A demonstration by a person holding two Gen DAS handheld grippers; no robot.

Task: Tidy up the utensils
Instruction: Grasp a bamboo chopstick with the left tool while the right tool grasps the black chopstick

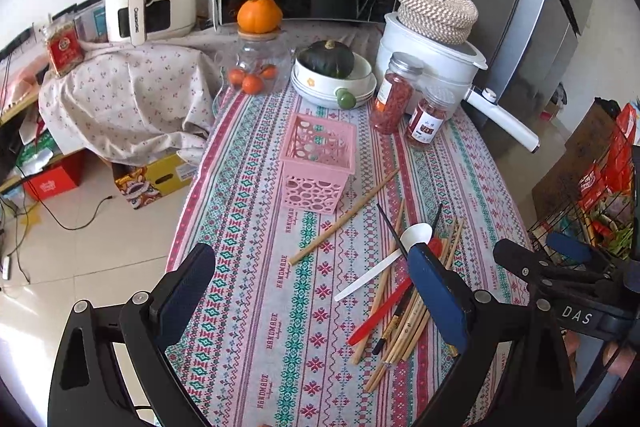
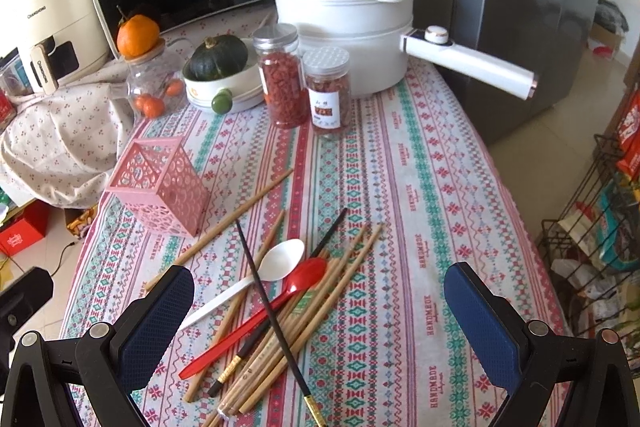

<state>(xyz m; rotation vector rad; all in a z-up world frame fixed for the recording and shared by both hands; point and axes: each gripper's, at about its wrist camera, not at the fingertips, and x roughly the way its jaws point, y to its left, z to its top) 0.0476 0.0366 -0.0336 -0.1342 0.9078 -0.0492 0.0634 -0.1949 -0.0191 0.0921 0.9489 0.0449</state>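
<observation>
Utensils scattered on a patterned tablecloth (image 2: 400, 187), both grippers spread wide and holding nothing.

Left gripper (image 1: 312, 291) hovers over the cloth, its right finger above the heap's edge; right gripper (image 2: 320, 307) hangs just above the pile. Bamboo chopsticks (image 2: 288, 327) lie heaped with a white spoon (image 2: 280, 261), a red spoon (image 2: 300, 281) and black chopsticks (image 2: 264, 299) crossing on top. One loose chopstick (image 1: 344, 217) lies apart, beside the pink basket (image 1: 318, 163), which stands upright near the table's left edge.
</observation>
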